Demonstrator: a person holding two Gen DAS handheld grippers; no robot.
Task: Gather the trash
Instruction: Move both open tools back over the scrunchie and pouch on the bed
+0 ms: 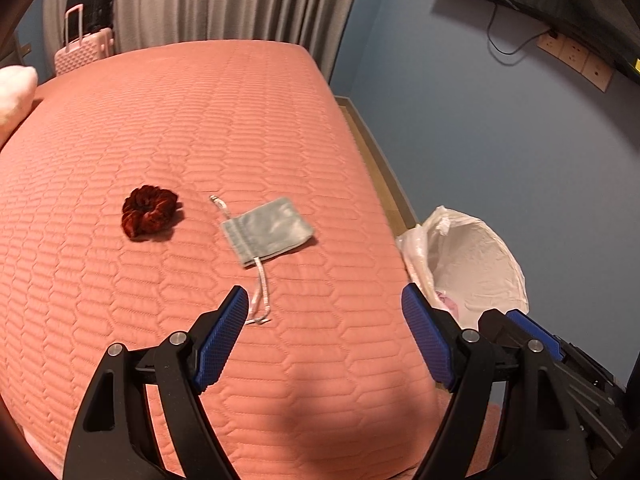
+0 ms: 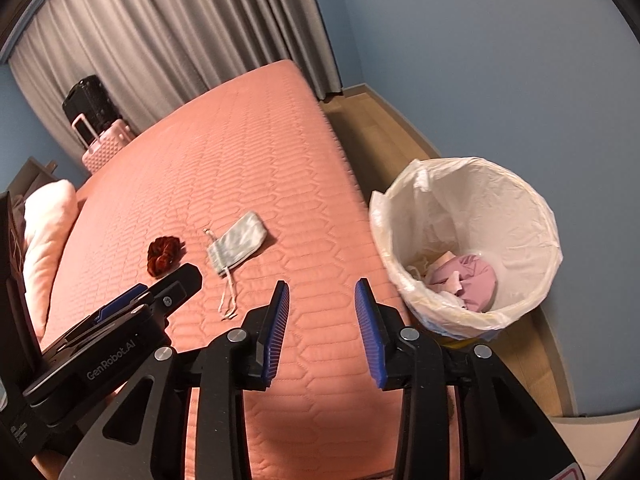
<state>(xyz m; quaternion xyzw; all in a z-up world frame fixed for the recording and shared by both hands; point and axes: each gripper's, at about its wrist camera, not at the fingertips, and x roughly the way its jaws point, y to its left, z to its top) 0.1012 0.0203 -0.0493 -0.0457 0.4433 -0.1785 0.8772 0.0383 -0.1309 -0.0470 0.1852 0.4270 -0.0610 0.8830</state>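
Observation:
A grey drawstring pouch [image 1: 269, 230] [image 2: 237, 243] lies flat on the salmon quilted bed [image 1: 168, 128] [image 2: 240, 152], its cord trailing toward me. A dark red scrunchie [image 1: 149, 212] [image 2: 163, 255] lies to its left. A bin lined with a white bag [image 1: 480, 256] [image 2: 532, 216] stands on the floor beside the bed's right edge, with crumpled pink trash [image 2: 470, 280] inside. My left gripper [image 1: 324, 304] hovers open over the bed, just short of the cord's end, nothing between its blue pads. My right gripper [image 2: 322, 300] is open and empty too, above the bed's edge left of the bin.
A pink suitcase [image 1: 86, 50] [image 2: 106, 146] with a black case on it stands by the grey curtain. A white pillow [image 2: 48, 232] lies at the bed's left. A wooden floor strip [image 2: 384, 120] runs between bed and blue wall. Wall sockets [image 1: 576, 60] and a cable are at upper right.

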